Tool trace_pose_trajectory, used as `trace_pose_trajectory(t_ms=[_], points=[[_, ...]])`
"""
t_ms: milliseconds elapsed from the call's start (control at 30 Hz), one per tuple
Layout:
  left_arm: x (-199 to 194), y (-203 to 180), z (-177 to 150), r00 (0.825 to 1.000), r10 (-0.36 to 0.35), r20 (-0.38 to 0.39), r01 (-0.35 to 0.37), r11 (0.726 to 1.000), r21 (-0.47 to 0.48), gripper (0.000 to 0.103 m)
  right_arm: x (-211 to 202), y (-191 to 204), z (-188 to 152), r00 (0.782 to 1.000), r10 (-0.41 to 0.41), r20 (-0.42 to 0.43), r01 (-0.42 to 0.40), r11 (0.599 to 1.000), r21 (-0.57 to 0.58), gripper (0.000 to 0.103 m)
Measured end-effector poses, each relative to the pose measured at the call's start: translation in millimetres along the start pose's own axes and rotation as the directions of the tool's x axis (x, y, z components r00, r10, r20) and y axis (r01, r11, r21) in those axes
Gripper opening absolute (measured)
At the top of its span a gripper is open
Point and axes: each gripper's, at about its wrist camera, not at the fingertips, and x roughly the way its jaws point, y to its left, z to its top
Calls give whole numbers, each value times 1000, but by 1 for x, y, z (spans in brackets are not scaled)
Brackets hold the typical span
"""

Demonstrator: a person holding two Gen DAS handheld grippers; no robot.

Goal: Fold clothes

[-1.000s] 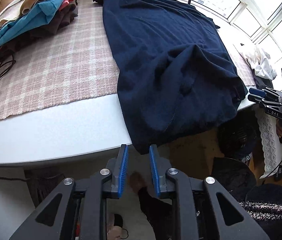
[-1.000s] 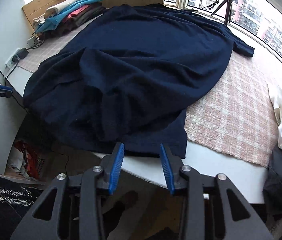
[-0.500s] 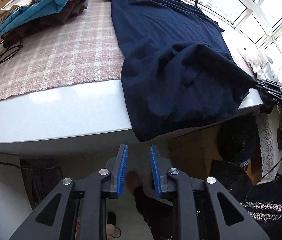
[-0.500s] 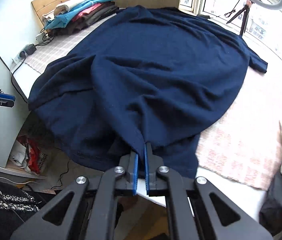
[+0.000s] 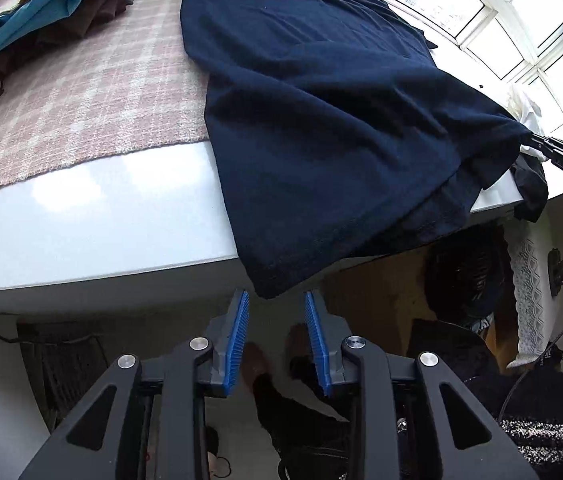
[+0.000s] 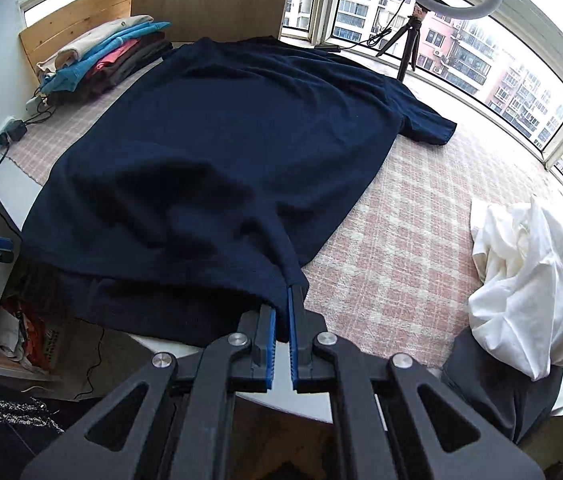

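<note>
A navy T-shirt (image 5: pixel 321 120) lies spread over the plaid mat (image 5: pixel 81 92), its hem hanging past the white table's front edge (image 5: pixel 101 220). My left gripper (image 5: pixel 276 296) sits just below the hem's left corner. Its jaws are opening, the corner's tip is at the gap, and the pads do not press on it. My right gripper (image 6: pixel 281 304) is shut on the hem's other corner of the T-shirt (image 6: pixel 221 140), lifting it into a taut ridge. The left wrist view shows the right gripper (image 5: pixel 553 152) at the far right, pinching that corner.
A stack of folded clothes (image 6: pixel 109 60) sits at the back left of the mat (image 6: pixel 401 220). A crumpled white garment (image 6: pixel 529 272) and a dark one (image 6: pixel 501 380) lie at the right. A ring light on a tripod (image 6: pixel 409 40) stands by the windows. A power strip (image 6: pixel 9 132) and cables lie left.
The right gripper closed on the hem corner and raised it, pulling the cloth taut. The left gripper came in under the other corner and its jaws widened.
</note>
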Motion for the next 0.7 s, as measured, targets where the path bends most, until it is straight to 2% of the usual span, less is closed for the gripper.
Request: trace_pose_trajectory(t_ms=[233,267,300,367,433,567,700], points=[[15,6,8,999,-45,0,45,995,-86,28,4,-2,1,1000,20,12,-20,1000,17,5],[18,9,8,998,-56,-2,56,992,-110,24,4,-4,1,1000,28,15,-28,999,24,5],[21,13,7,998,-68,-5,67,989,-134,15,3,-5,1,999,32,18,-33,999,31,5],[25,20,6,997,-80,-6,78,980,-181,9,2,-8,0,999,39,25,-40,998,46,5],[25,24,4,996,-84,-5,82,974,-209,10,1,-10,0,999,43,28,-44,997,58,5],[20,22,6,999,-43,1,42,982,-185,31,2,-10,0,999,46,27,-47,998,52,5],[27,16,12,999,-22,-35,16,987,-157,31,7,-7,-2,999,48,17,-49,998,49,5]])
